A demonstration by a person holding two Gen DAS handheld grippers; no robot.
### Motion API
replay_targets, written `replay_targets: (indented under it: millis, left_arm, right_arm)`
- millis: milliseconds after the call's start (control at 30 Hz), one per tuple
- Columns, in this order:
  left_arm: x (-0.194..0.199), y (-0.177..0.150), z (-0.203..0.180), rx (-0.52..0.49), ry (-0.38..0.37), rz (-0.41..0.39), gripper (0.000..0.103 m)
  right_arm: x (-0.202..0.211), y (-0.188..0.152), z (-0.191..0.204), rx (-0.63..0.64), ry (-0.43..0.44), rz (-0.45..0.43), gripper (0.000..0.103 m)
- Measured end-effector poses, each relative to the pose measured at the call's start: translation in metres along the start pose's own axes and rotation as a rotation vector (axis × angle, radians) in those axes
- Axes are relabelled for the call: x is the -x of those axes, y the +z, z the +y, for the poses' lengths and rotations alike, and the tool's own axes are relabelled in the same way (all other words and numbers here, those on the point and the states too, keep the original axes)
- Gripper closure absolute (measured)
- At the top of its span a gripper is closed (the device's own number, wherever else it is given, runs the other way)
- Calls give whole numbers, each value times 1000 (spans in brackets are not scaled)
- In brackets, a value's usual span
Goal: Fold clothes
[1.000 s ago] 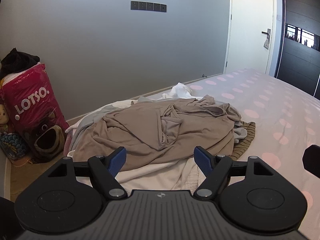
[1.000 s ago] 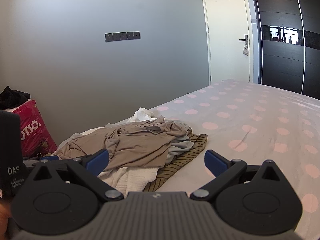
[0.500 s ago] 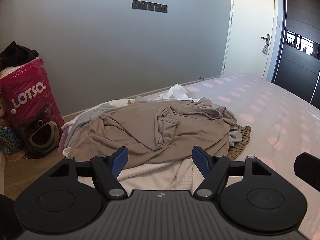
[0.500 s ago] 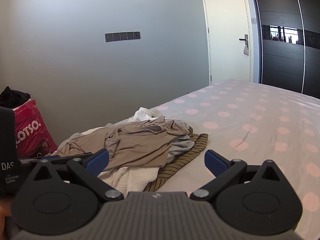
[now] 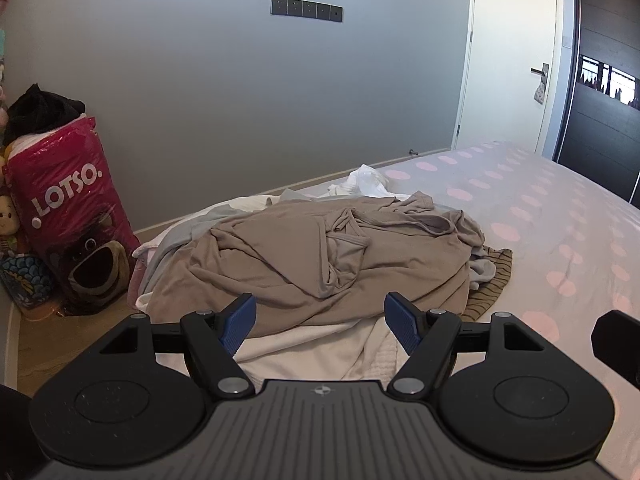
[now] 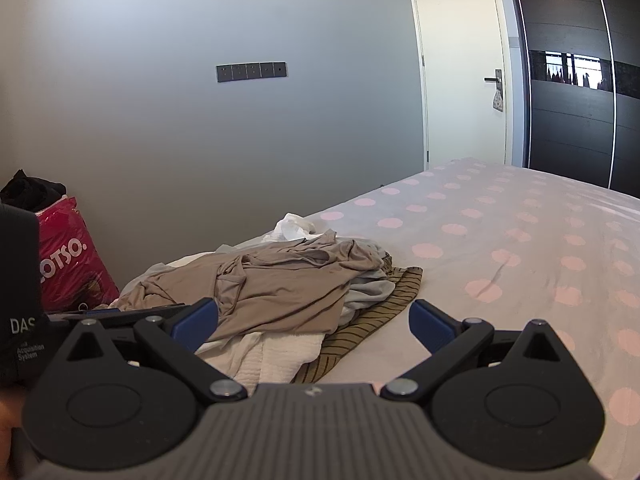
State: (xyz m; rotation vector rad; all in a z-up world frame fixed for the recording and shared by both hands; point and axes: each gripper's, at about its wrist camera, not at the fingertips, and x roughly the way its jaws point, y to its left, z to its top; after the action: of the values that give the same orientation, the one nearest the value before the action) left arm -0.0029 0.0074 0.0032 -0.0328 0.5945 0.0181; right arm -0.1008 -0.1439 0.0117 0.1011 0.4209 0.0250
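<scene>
A pile of crumpled clothes lies at the bed's near left corner. A taupe garment (image 5: 320, 256) tops it, and it also shows in the right wrist view (image 6: 280, 284). Under it are white cloth (image 5: 316, 352), a grey piece (image 6: 368, 288) and an olive striped garment (image 6: 372, 316). My left gripper (image 5: 322, 320) is open and empty, just short of the pile's near edge. My right gripper (image 6: 314, 322) is open and empty, to the right of the left one, above the pile's near right edge. The left gripper's body (image 6: 20, 296) shows at the right wrist view's left edge.
The bed has a pink polka-dot sheet (image 6: 520, 248) stretching right and far. A pink LOTSO bag (image 5: 76, 216) with dark clothes on top stands on the floor at the left by the grey wall. A white door (image 5: 516, 52) and a dark wardrobe (image 6: 580, 80) stand beyond.
The left wrist view has shifted slightly, so the pile sits a little farther and more to the right. The right gripper has barely moved. Both grippers stay open.
</scene>
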Motion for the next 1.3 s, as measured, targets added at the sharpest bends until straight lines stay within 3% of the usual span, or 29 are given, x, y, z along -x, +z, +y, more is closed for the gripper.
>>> replay_targets:
  millis: [1300]
  left_arm:
    - [-3,0,-1,-9,-7,14,33]
  right_arm:
    - [-4,-8,-3,-13,5,15,1]
